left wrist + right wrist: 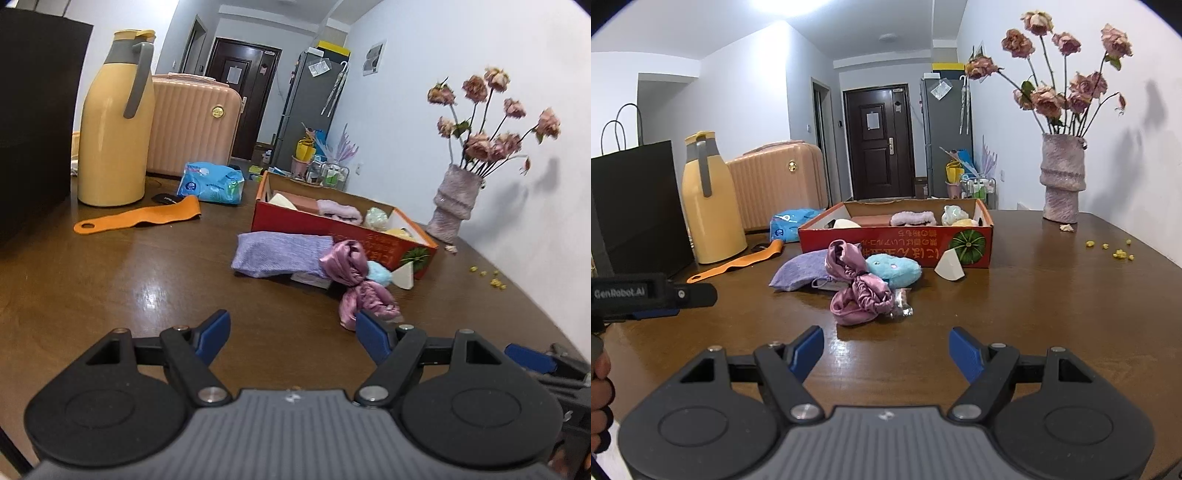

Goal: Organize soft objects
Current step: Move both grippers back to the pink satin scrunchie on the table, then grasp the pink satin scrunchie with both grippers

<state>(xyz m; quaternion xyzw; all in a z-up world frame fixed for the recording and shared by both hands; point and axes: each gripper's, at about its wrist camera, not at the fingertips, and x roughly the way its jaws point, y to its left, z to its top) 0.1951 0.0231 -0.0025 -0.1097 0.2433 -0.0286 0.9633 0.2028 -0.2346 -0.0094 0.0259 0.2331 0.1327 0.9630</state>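
Approaching the scrunchie (pixel 858 291) with both grippers' (pixel 293 332) (pixel 886 350) fingers released and empty; next, clamp it, then lift into the box (pixel 894 240).

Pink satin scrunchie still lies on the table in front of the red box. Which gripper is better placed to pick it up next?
Probably the right. The right gripper is open and faces the pink satin scrunchie almost dead centre. The left gripper, also open, has it off by its right finger, so it would need to shift sideways.

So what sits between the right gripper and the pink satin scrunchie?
Nothing: in the right wrist view only bare brown table lies between the open right gripper and the pink satin scrunchie.
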